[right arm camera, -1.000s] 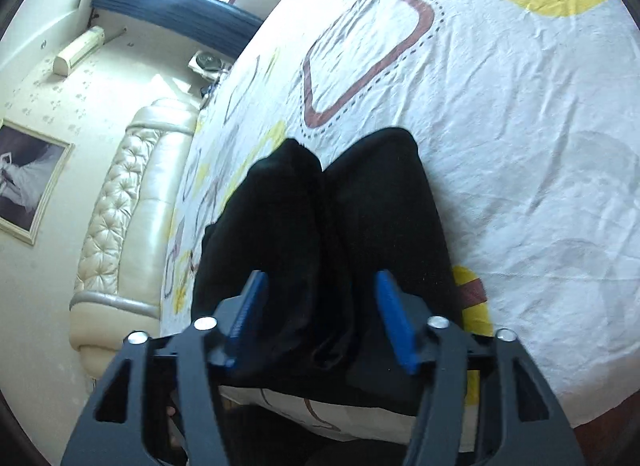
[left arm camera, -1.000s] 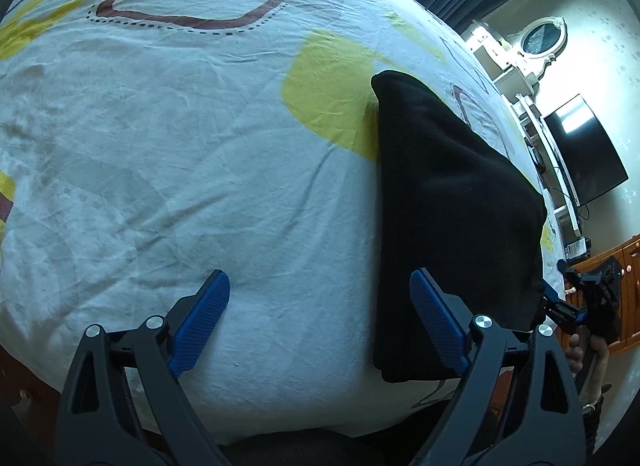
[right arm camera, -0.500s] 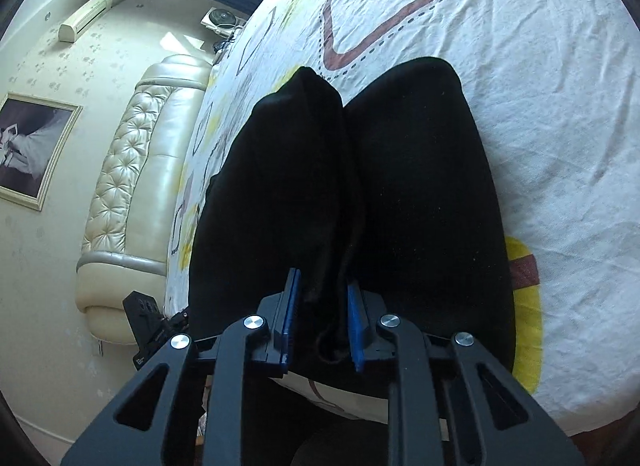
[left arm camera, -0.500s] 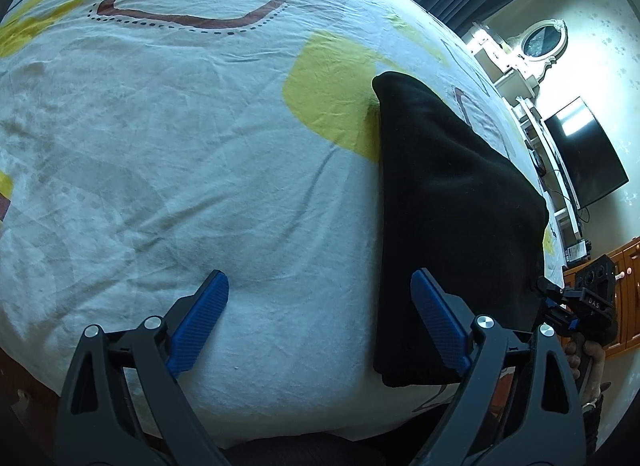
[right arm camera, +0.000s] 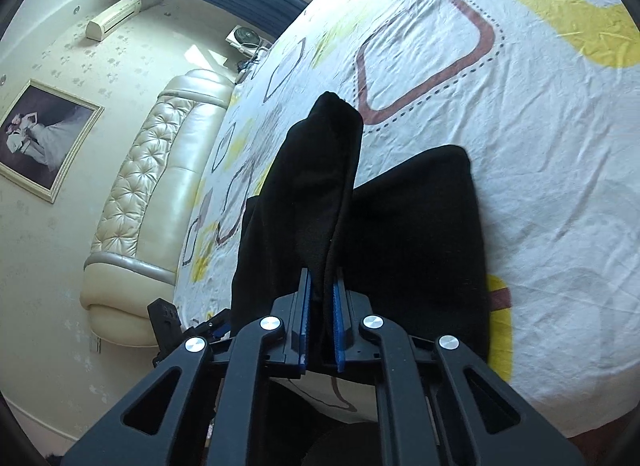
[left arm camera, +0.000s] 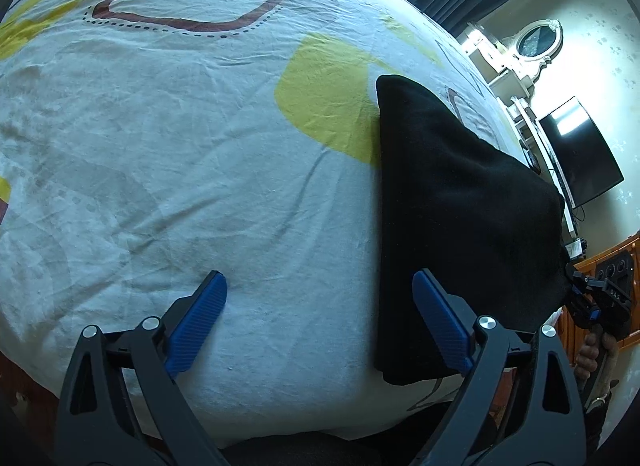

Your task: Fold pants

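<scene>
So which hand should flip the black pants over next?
The right one, probably. The right gripper already has its jaws shut on a fold of the pants, while the left gripper hangs open over the bedsheet, holding nothing.

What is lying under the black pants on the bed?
Under the black pants only the patterned bedsheet shows, with a yellow patch partly hidden by them. Anything between pants and sheet is covered. The right gripper pinches one raised fold.
</scene>
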Available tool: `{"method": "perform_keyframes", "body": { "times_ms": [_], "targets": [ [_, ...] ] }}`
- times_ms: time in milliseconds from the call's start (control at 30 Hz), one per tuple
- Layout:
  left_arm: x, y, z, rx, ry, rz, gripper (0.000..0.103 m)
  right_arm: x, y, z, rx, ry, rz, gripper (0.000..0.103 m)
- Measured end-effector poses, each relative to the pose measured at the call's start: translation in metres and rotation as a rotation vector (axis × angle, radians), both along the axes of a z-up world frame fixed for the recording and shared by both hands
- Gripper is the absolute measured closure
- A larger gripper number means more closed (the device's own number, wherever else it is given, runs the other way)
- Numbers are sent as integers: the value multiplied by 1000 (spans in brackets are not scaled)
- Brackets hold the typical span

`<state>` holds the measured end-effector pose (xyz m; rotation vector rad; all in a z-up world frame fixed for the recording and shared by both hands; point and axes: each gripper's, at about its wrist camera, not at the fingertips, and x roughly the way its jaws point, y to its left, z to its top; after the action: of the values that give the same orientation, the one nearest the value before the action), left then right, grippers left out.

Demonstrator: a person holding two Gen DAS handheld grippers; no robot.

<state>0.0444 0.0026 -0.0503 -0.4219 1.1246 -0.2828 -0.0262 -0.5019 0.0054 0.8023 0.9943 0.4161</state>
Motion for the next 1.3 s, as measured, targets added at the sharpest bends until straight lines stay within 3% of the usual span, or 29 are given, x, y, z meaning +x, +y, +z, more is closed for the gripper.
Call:
{"method": "perform_keyframes", "body": {
  "times_ms": [133,333,500,567,600,633,767,867,1033,1100,1233,1300],
  "targets": [
    [-1,-3,1,-44,2,-10,9,-13,-28,-24,-2,61,-59,95],
    [-3,-13,0,-21,-19,-37,6,-14,-41,-57,8,121,-84,97],
    [-1,-8,0,-159,5,-38,6,-17,-46,-50,27,110,-108,93],
    [-1,-6,-4,-211,33,-32,6,-21,-54,-46,16,110,-128,66],
    [0,-5,-5,-224,40,-26,6,-25,-58,-46,27,106,-148,36],
    [0,-4,-6,-235,43,-21,6,-29,-62,-48,48,100,-166,28],
    [1,-1,-9,-291,62,-10,6,-33,-67,-72,181,147,-157,28],
    [0,-7,-10,-344,74,-35,6,-29,-54,-83,219,144,-131,27],
    [-2,-20,-15,-363,96,-74,6,-16,-29,-79,236,110,-45,18],
    [-2,-24,-16,-381,100,-94,6,-12,-20,-76,174,102,-25,17],
    [-6,-38,-23,-485,153,-151,6,-12,-20,-77,161,94,-28,18],
    [-8,-46,-25,-482,157,-155,6,-15,-24,-78,163,89,-28,21]
  ]
}}
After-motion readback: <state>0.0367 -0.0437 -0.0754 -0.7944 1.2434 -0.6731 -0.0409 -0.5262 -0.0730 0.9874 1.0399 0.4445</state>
